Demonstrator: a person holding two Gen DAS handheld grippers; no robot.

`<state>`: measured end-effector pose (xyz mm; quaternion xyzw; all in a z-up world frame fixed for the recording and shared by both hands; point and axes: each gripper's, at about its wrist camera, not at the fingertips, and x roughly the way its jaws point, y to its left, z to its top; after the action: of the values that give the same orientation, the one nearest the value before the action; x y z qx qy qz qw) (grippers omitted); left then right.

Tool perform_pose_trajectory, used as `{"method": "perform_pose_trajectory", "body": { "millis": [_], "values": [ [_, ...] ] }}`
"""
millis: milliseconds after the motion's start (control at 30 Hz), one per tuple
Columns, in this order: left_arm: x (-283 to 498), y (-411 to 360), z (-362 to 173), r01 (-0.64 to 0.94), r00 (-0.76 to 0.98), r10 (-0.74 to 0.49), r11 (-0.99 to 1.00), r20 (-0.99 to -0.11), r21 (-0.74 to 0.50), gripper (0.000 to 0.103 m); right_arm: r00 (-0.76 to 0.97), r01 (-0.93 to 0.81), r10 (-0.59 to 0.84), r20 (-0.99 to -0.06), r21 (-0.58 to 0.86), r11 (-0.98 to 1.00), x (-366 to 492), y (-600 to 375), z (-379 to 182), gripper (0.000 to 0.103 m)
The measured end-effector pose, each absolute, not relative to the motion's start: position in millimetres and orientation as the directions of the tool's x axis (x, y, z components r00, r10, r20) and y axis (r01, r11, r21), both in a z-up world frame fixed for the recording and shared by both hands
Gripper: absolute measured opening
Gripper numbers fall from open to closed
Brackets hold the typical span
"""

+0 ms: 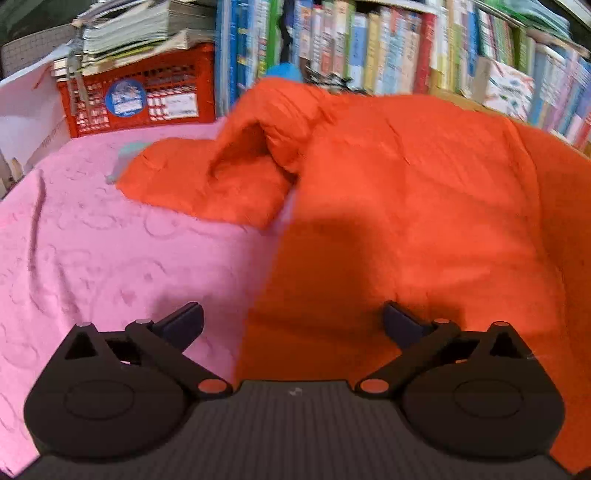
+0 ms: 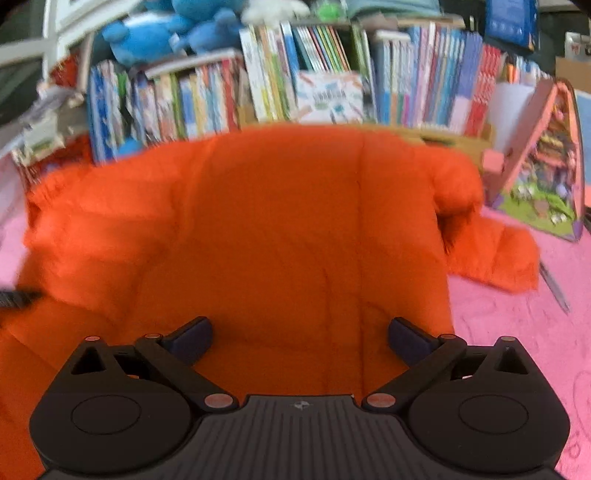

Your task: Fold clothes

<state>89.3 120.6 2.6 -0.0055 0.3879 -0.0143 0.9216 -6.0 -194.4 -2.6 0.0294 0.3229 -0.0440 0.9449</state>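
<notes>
The orange garment (image 1: 406,206) is lying spread on the pink blanket (image 1: 110,240), reaching its far edge below the bookshelf (image 2: 295,85). The left gripper (image 1: 293,325) is hovering over the garment's left edge, fingers spread wide and holding nothing. The right gripper (image 2: 300,336) is hovering above the garment's middle, fingers likewise wide.

Book spines (image 2: 332,92) blurred (titles unreadable); orange jacket (image 2: 258,240) cut off left.

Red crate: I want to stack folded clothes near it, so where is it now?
In the left wrist view, the red crate sits at upper left, at the pink blanket's far edge, under stacked books.
</notes>
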Motion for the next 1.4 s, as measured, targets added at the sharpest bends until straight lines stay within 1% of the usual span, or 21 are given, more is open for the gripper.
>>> {"method": "perform_pose_trajectory", "body": {
  "millis": [133,267,367,433,467,567,667,800,900,967,1033,1133,1200,1267,1333,1400],
  "values": [
    [105.8,119.7,3.5,-0.005,0.691,-0.010,1.000,-0.723,-0.019,0.103,0.789,0.088,-0.066,-0.611,0.006,0.996,-5.3,-191.0,-12.3,0.103],
    [118.6,114.4,4.3,-0.033,0.690,0.026,0.999,-0.723,0.005,0.103,0.785,0.081,-0.038,-0.618,0.043,0.996,-4.3,-196.7,-16.8,0.103],
    [122.4,104.1,11.1,-0.069,0.733,0.100,0.995,-0.673,0.073,0.103,0.785,0.079,-0.015,-0.619,0.077,0.994,-3.4,-202.5,-18.6,0.103],
    [126.5,98.0,14.5,-0.072,0.756,0.122,0.992,-0.643,0.104,0.103,0.785,0.079,-0.009,-0.619,0.086,0.993,-3.0,-204.5,-18.8,0.103],
    [131.1,94.8,13.1,-0.066,0.753,0.131,0.990,-0.645,0.124,0.103,0.786,0.079,-0.007,-0.618,0.089,0.993,-2.7,-204.5,-19.0,0.103],
    [141.0,90.6,-1.5,-0.036,0.715,0.136,0.987,-0.686,0.159,0.103,0.788,0.076,0.001,-0.616,0.099,0.992,-1.7,-205.6,-20.0,0.103],
    [138.2,97.8,-6.3,-0.027,0.728,0.141,0.984,-0.671,0.177,0.103,0.787,0.077,0.002,-0.617,0.101,0.992,-2.7,-206.7,-20.3,0.103],
    [133.2,118.6,0.5,-0.069,0.726,0.150,0.987,-0.671,0.146,0.103,0.786,0.076,0.000,-0.619,0.097,0.992,-2.4,-207.4,-20.1,0.103],
    [128.4,129.2,14.3,-0.100,0.764,0.143,0.990,-0.629,0.103,0.103,0.785,0.077,-0.002,-0.620,0.094,0.993,-2.3,-207.3,-19.8,0.103],
    [130.2,139.9,24.9,-0.134,0.794,0.137,0.990,-0.593,0.050,0.103,0.784,0.077,-0.004,-0.621,0.092,0.993,-2.2,-207.1,-19.1,0.103],
    [139.5,150.4,32.4,-0.169,0.806,0.132,0.986,-0.577,-0.012,0.103,0.782,0.078,-0.006,-0.623,0.088,0.993,-1.7,-206.6,-18.1,0.103],
    [152.4,165.0,35.6,-0.240,0.808,0.159,0.968,-0.567,-0.071,0.103,0.781,0.078,-0.008,-0.624,0.085,0.993,-2.2,-206.2,-17.4,0.103],
    [159.7,174.7,34.4,-0.263,0.806,0.151,0.958,-0.572,-0.118,0.103,0.780,0.079,-0.010,-0.626,0.083,0.993,-2.1,-205.5,-16.8,0.103],
    [165.2,183.0,31.2,-0.262,0.813,0.125,0.951,-0.569,-0.165,0.103,0.779,0.080,-0.012,-0.627,0.080,0.994,-1.9,-205.1,-16.4,0.103],
    [168.5,186.7,29.1,-0.255,0.820,0.111,0.949,-0.561,-0.187,0.103,0.779,0.080,-0.012,-0.627,0.079,0.994,-2.1,-205.1,-16.3,0.103],
    [170.5,184.7,26.5,-0.211,0.829,0.054,0.952,-0.557,-0.222,0.103,0.778,0.080,-0.013,-0.628,0.079,0.994,-2.4,-205.4,-16.4,0.103]
  ]
}}
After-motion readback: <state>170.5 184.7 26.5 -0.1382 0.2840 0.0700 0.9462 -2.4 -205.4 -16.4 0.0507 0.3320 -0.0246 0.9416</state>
